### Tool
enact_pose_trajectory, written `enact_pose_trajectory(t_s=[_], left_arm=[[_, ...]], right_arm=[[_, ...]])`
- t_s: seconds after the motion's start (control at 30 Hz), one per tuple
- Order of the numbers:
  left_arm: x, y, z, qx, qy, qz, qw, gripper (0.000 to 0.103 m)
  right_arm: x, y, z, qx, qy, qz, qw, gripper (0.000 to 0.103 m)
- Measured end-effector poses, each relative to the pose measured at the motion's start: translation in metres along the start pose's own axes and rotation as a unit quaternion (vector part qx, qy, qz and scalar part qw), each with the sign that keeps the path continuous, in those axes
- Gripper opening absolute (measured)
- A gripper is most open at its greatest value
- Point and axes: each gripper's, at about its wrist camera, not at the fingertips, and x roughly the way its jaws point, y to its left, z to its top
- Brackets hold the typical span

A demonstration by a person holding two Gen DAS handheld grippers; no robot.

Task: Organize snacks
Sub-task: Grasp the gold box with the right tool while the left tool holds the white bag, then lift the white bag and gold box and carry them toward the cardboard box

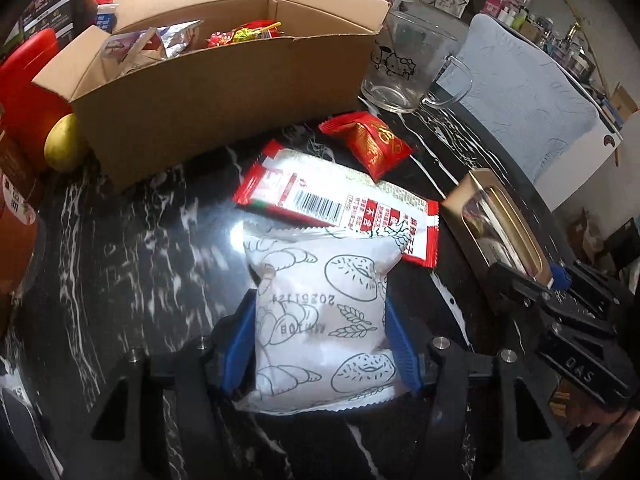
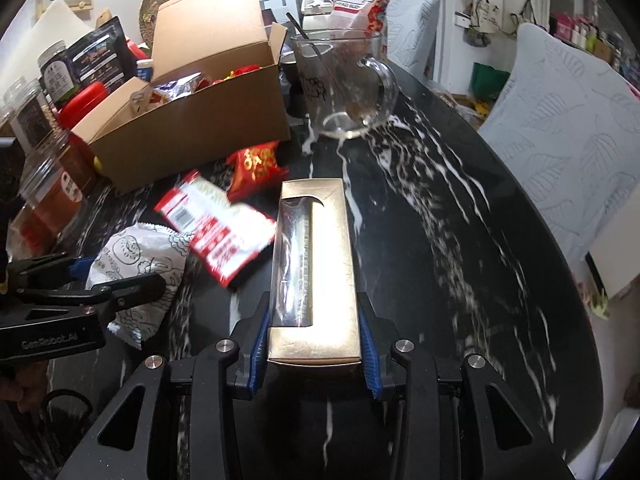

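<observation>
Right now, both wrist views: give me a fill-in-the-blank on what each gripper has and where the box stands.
1. The left gripper is shut on a white ____ printed with bread drawings.
2. The right gripper is shut on a ____-coloured windowed carton.
3. The glass mug stands right of the open ____ box.

Missing: snack pouch; gold; cardboard

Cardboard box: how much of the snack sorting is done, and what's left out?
Done: several packets already lie in the cardboard box. In hand: left gripper clamps the white bread packet; right gripper clamps the gold window box. Left: the red-and-white packet and small red packet on the table.
</observation>
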Motion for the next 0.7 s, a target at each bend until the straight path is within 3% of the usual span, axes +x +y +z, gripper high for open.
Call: enact_pose_trajectory(t_s=[0.23, 0.57, 0.63, 0.67, 0.7], left_arm=[[-0.001, -0.005, -0.014, 0.003, -0.057, 0.023, 0.9981, 0.067], [-0.001, -0.007, -0.019, 0.029, -0.057, 0.023, 0.9977, 0.073], [0.005, -0.01, -0.015, 0.031, -0.05, 0.024, 0.998, 0.09], [0.009, -0.012, -0.015, 0.03, -0.041, 0.03, 0.9983, 0.103], [0.012, -0.014, -0.015, 0.031, -0.035, 0.055, 0.9974, 0.103]], right_arm=[[-0.01, 0.003, -0.015, -0.002, -0.001, -0.007, 1.0, 0.038], [-0.011, 0.0, -0.016, 0.009, 0.0, -0.002, 1.0, 0.038], [-0.011, 0.0, -0.016, 0.009, 0.0, -0.002, 1.0, 0.038], [-0.011, 0.0, -0.016, 0.009, 0.0, -0.002, 1.0, 0.038], [-0.011, 0.0, -0.016, 0.01, 0.0, -0.002, 1.0, 0.038]])
